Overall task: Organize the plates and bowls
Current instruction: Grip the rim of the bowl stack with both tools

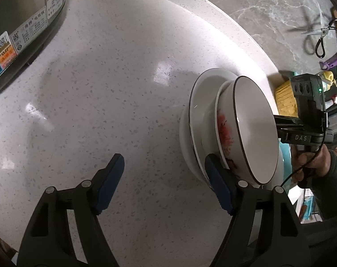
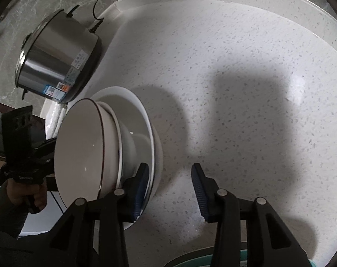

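A stack stands on the speckled countertop (image 1: 115, 84): white plates (image 1: 201, 102) at the bottom, a bowl with a red pattern (image 1: 224, 131) on them, and a white bowl with a dark rim (image 1: 257, 129) on top. The stack also shows in the right wrist view, with plates (image 2: 144, 120) and the top bowl (image 2: 83, 144). My left gripper (image 1: 166, 184) is open and empty, its right finger beside the stack's edge. My right gripper (image 2: 170, 189) is open and empty, its left finger next to the plates' edge.
A steel rice cooker (image 2: 57, 60) with stickers stands at the counter's back, its cord running to the wall. Scissors (image 1: 319, 37) hang on the marble wall. A yellow sponge-like block (image 1: 284, 100) lies beyond the stack. A teal rim (image 2: 190, 260) shows at the bottom.
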Demonstrator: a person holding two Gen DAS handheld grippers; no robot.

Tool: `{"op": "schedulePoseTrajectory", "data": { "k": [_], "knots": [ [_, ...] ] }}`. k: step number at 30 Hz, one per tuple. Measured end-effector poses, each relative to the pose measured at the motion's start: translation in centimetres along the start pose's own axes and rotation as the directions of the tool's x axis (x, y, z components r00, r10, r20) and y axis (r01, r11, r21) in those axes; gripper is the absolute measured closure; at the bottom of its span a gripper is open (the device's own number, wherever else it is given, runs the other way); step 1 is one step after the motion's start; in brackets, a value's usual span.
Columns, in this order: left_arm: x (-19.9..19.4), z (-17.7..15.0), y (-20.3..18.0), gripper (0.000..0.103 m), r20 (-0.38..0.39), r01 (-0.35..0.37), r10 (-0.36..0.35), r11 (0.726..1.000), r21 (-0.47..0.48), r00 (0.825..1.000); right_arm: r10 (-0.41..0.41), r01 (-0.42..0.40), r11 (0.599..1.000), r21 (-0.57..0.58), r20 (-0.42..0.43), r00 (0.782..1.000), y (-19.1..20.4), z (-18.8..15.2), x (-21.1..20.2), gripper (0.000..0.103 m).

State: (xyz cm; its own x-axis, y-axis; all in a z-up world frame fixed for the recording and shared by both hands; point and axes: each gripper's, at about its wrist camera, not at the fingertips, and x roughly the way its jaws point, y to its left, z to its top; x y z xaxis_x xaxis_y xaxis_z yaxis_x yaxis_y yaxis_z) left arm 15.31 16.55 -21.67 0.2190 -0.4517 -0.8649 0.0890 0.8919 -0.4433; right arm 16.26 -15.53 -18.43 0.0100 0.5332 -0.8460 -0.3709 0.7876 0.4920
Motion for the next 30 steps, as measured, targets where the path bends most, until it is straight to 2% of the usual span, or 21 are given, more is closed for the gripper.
{"op": "schedulePoseTrajectory", "data": {
  "k": [5, 9, 13, 14, 17, 23, 27, 29, 30],
  "knots": [
    [0.2, 0.4, -0.6, 0.029, -0.008, -0.012, 0.013, 0.999, 0.038, 1.0, 0.015, -0.015, 1.0, 0.003, 0.005, 1.0, -0.3, 0.2, 0.0, 0.059],
    [0.4, 0.5, -0.7, 0.033, -0.022, 0.034, -0.033, 0.999, 0.038, 0.999, 0.032, -0.032, 0.999, 0.004, 0.007, 0.999, -0.6, 0.4, 0.0, 0.059],
    [0.6, 0.4, -1.8, 0.063, -0.029, 0.084, -0.082, 0.994, 0.065, 0.996, 0.031, -0.031, 0.999, -0.01, -0.001, 1.0, -0.3, 0.6, 0.2, 0.064],
    [0.8, 0.4, -2.1, 0.066, -0.037, 0.088, -0.085, 0.994, 0.069, 0.996, 0.034, -0.034, 0.999, -0.013, -0.003, 0.999, -0.2, 0.7, 0.3, 0.065],
    [1.3, 0.5, -2.4, 0.067, -0.053, 0.086, -0.083, 0.995, 0.055, 0.995, 0.017, -0.018, 0.999, -0.027, -0.021, 1.0, 0.4, 0.6, 1.0, 0.066],
    [1.3, 0.4, -2.4, 0.066, -0.032, 0.084, -0.083, 0.996, 0.031, 0.996, -0.005, 0.004, 0.998, -0.056, -0.019, 1.0, 1.3, 0.3, 1.7, 0.068],
    [1.3, 0.4, -2.0, 0.062, -0.009, 0.071, -0.071, 0.997, -0.004, 0.997, -0.01, 0.01, 0.999, -0.036, 0.0, 1.0, 1.1, 0.4, 1.7, 0.069],
    [1.5, 0.4, -1.6, 0.054, -0.006, 0.048, -0.048, 0.998, -0.032, 0.999, -0.017, 0.017, 0.999, -0.03, 0.006, 1.0, 1.3, 0.4, 1.8, 0.069],
    [1.6, 0.4, -1.5, 0.053, -0.006, 0.047, -0.047, 0.998, -0.044, 0.999, -0.02, 0.02, 0.999, -0.028, 0.008, 1.0, 1.3, 0.4, 1.9, 0.069]
  ]
}}
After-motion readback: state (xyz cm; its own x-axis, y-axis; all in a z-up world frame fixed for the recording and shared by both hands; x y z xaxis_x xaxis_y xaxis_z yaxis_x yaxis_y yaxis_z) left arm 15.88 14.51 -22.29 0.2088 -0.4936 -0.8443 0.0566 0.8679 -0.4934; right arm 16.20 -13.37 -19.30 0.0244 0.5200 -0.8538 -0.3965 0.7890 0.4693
